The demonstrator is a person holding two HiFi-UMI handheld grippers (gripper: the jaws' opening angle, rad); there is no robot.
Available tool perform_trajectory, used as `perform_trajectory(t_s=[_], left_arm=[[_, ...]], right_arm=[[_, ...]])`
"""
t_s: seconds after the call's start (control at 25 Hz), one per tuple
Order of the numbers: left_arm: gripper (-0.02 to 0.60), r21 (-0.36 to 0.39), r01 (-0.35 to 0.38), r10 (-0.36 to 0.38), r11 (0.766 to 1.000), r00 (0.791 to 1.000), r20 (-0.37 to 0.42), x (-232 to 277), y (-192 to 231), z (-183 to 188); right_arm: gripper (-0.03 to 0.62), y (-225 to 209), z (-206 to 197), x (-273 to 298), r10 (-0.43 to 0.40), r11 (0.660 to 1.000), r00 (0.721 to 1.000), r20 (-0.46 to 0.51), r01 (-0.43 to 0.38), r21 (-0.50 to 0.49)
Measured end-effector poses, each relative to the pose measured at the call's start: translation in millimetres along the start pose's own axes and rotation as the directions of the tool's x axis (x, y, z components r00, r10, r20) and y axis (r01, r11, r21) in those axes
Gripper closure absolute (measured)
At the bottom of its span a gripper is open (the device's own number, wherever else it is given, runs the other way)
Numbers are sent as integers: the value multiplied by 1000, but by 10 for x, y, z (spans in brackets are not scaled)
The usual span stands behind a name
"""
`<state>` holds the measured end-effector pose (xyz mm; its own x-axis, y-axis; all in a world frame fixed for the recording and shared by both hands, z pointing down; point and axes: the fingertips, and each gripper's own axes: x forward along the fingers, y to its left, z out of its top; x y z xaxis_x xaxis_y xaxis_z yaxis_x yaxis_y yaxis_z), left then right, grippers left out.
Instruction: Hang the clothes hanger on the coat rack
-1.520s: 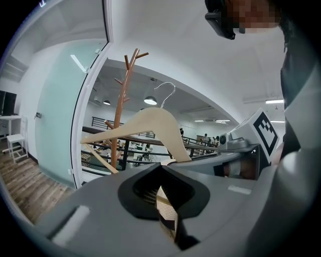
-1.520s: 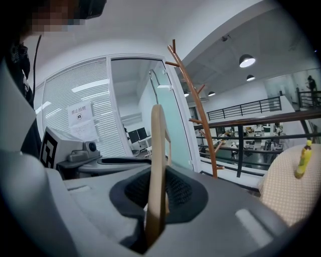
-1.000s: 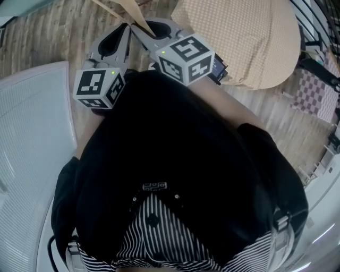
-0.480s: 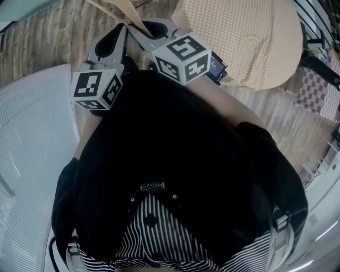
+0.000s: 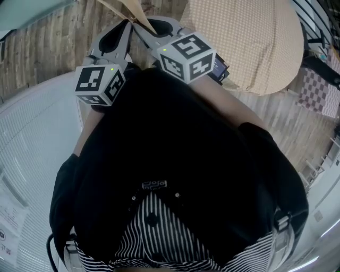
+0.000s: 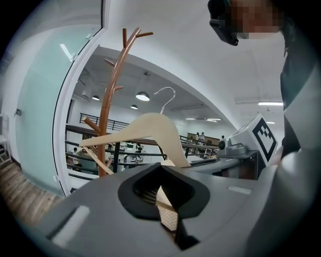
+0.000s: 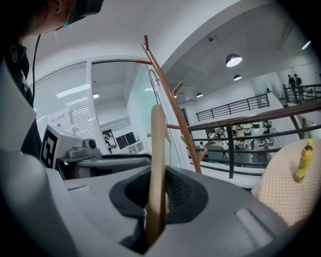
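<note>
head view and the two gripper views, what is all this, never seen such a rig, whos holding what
No robot here: a person wears a head camera looking down at two handheld tools, the left gripper and right gripper, each bearing a marker cube. The other two pictures come from cameras riding on those grippers. Both are clamped on one wooden clothes hanger with a metal hook. Ahead stands the brown branching coat rack. Below is wooden floor, with a beige cushion at the right.

Loses the hanger (image 5: 133, 15) past the head view's top edge. Can't see the foot of the rack (image 6: 107, 100) behind the left tongs (image 6: 161, 193), nor behind the right tongs (image 7: 158, 198). Can't make out distant figures (image 7: 292, 80): too small.
</note>
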<state>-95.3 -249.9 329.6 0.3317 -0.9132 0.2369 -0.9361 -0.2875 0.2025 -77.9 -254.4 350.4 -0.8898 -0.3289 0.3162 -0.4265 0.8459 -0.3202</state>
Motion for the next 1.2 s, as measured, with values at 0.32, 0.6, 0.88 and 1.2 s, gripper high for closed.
perform_trajectory(t_s=[0.32, 0.6, 0.88, 1.2], left_arm=[[578, 8, 38, -37, 999, 999, -29, 182, 592, 193], [580, 21, 47, -46, 999, 998, -43, 248, 908, 280], [578, 52, 38, -36, 998, 998, -42, 153, 1379, 369], [578, 43, 57, -56, 997, 998, -40, 7, 1944, 435]], right_arm=[[549, -78, 174, 584, -9, 1000, 998, -55, 10, 6], [549, -76, 320, 870, -20, 1000, 998, -67, 20, 3], [549, 72, 440, 1338, -3, 1000, 996, -89, 1, -19], [549, 274, 543, 1874, -19, 1000, 996, -85, 17, -20]])
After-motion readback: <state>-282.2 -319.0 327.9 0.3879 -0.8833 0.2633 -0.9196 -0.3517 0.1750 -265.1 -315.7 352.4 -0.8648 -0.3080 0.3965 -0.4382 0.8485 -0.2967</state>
